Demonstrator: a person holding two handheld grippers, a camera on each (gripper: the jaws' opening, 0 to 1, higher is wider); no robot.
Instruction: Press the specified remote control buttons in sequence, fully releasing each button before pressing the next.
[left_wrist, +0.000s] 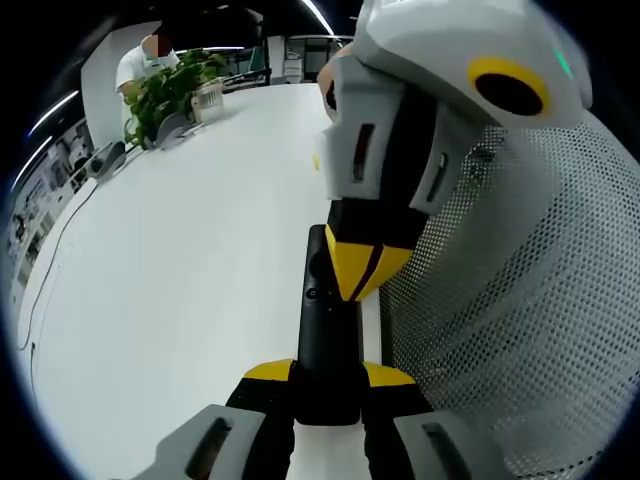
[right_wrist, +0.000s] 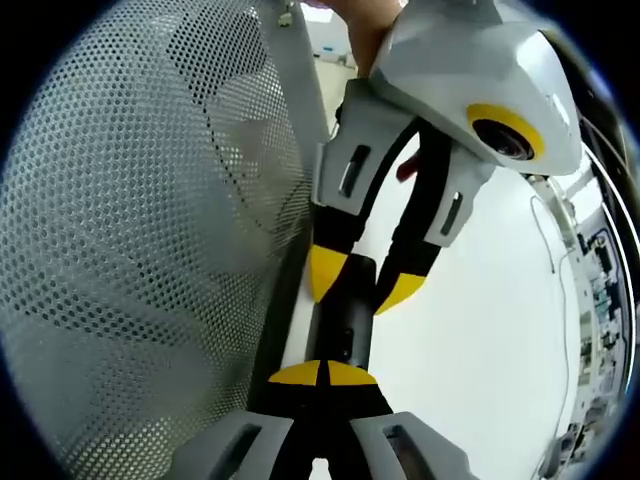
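A: Left gripper (left_wrist: 327, 378)?
B: Jaws clamped on the near end of the remote (left_wrist: 322, 330), yellow tips either side of it. Same grip seen from the far side in the right gripper view (right_wrist: 362, 283).
A: Right gripper (right_wrist: 322, 374)?
B: Jaws closed together, tips touching, pressed down on the remote's top face. In the left gripper view it comes from above, tips (left_wrist: 362, 268) on the remote's middle.
A: Hand?
B: Part of one at the top of the right gripper view (right_wrist: 372, 22), above the left gripper.

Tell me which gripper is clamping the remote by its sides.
The left gripper: its yellow tips sit on either side of the black remote. The right gripper has its tips shut together, over the remote's top face.
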